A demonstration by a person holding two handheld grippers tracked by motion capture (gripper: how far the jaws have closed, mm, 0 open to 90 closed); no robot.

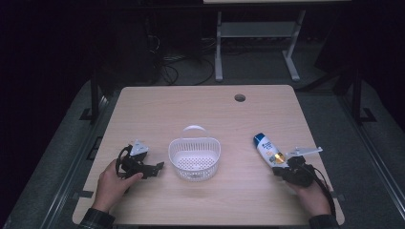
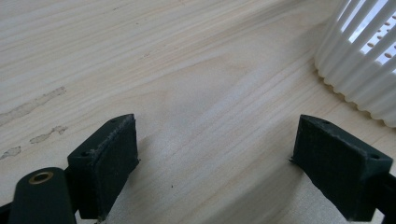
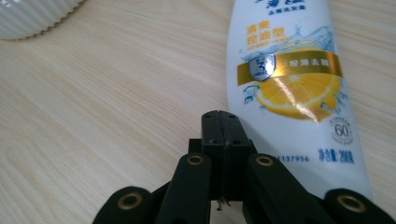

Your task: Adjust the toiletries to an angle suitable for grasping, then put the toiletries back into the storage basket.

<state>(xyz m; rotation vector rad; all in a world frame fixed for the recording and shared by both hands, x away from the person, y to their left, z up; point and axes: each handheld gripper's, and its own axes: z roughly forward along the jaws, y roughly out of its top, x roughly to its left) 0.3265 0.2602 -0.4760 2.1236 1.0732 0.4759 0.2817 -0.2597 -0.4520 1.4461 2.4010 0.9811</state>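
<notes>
A white slatted plastic basket (image 1: 194, 157) with a handle stands at the middle of the wooden table (image 1: 205, 109); its ribbed wall (image 2: 359, 60) is at the upper right of the left gripper view. A white shampoo bottle (image 1: 267, 149) with a blue cap and a lemon label lies flat to the basket's right. My right gripper (image 3: 221, 119) is shut with nothing in it, its tip beside the bottle (image 3: 289, 79) near the bottle's base. My left gripper (image 2: 217, 130) is open and low over bare wood just left of the basket. Hands hold the left gripper (image 1: 160, 166) and the right gripper (image 1: 278, 168).
A round cable hole (image 1: 239, 98) sits near the table's far edge. The basket's rim (image 3: 32, 14) is at the top left of the right gripper view. Beyond the table a white desk frame (image 1: 258, 33) and cables stand on a dark floor.
</notes>
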